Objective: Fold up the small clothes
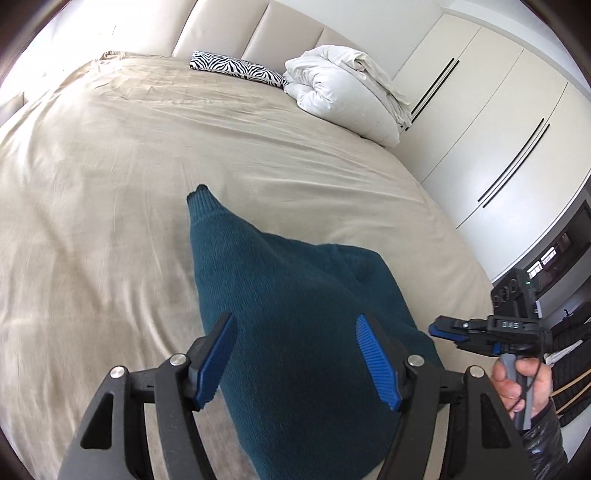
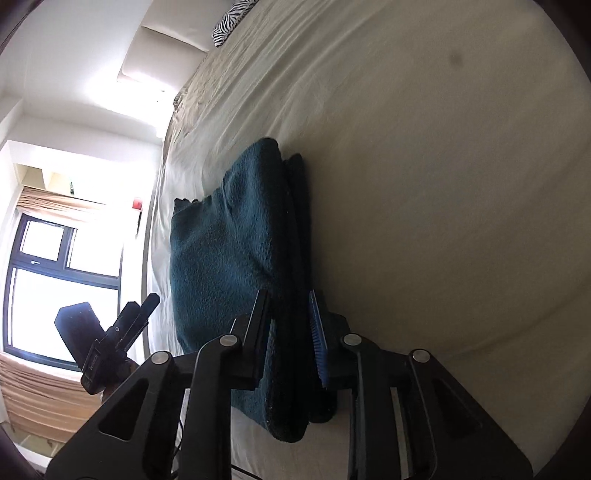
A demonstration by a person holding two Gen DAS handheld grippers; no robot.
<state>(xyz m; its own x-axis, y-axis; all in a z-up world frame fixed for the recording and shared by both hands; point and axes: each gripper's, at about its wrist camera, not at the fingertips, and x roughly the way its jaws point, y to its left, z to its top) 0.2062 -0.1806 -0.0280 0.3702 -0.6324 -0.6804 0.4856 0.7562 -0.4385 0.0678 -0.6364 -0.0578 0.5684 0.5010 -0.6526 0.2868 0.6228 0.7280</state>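
We're over a wide bed (image 1: 129,155) dressed in a beige, softly creased sheet, padded cream headboard (image 1: 229,29) at the far end. A zebra-print pillow (image 1: 236,68) and a bundled white duvet (image 1: 340,88) sit up by the headboard, glossy white wardrobe doors (image 1: 491,140) with long dark handles run along the right. From the right wrist view there's a bright window (image 2: 62,284) with tan curtains.

Centre stage: a teal knit sweater (image 1: 295,314), ribbed and fuzzy, lying on the sheet, one cuffed sleeve pointing up toward the pillows.

The left gripper (image 1: 299,362) hovers above it, blue ridged pads well apart, nothing between them. The right gripper (image 2: 291,339) has its jaws narrowed around the sweater's stacked edge; the layers sit between the pads, though whether they press I cannot tell.
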